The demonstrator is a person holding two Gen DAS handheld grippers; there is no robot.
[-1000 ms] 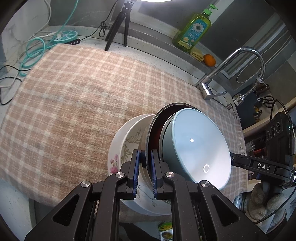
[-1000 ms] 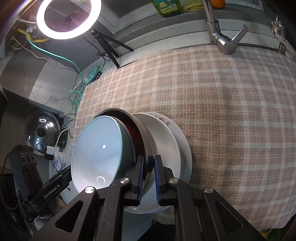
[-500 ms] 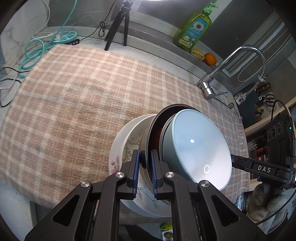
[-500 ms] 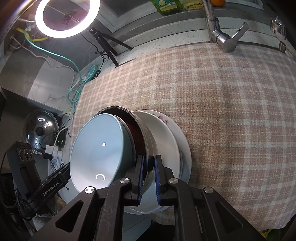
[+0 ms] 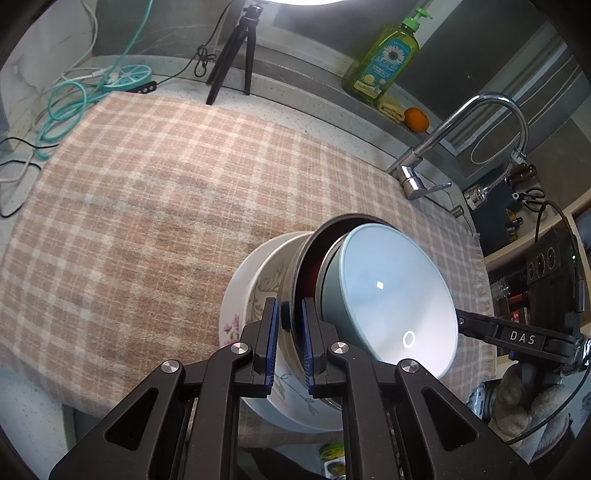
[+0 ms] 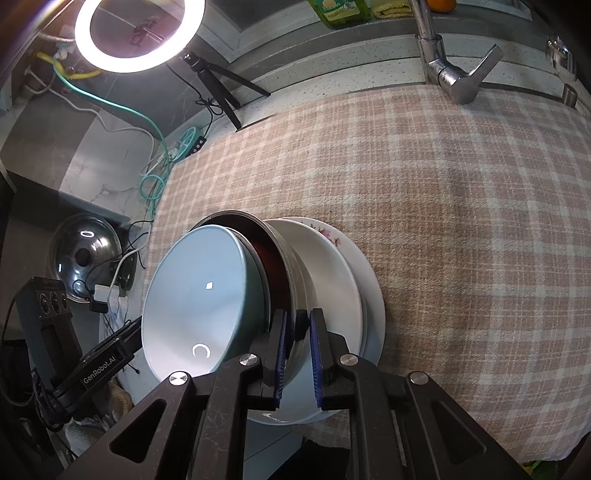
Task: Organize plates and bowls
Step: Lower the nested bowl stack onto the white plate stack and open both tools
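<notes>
Left wrist view is showing a pale blue bowl (image 5: 388,295) nesting in a dark steel-rimmed bowl (image 5: 295,291) on white floral plates (image 5: 236,314) at the checked table's (image 5: 147,221) near edge, both grippers (image 5: 288,339) (image 6: 297,354) clenching the steel rim, the right one lettered "DAS".

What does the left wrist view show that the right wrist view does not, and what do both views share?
Only the left wrist view shows the scissors. Only the right wrist view shows the ring light and the steel lid. Both show the blue bowl nested in the dark metal bowl on white plates, with the left gripper and right gripper clamping the metal bowl's rim.
</notes>
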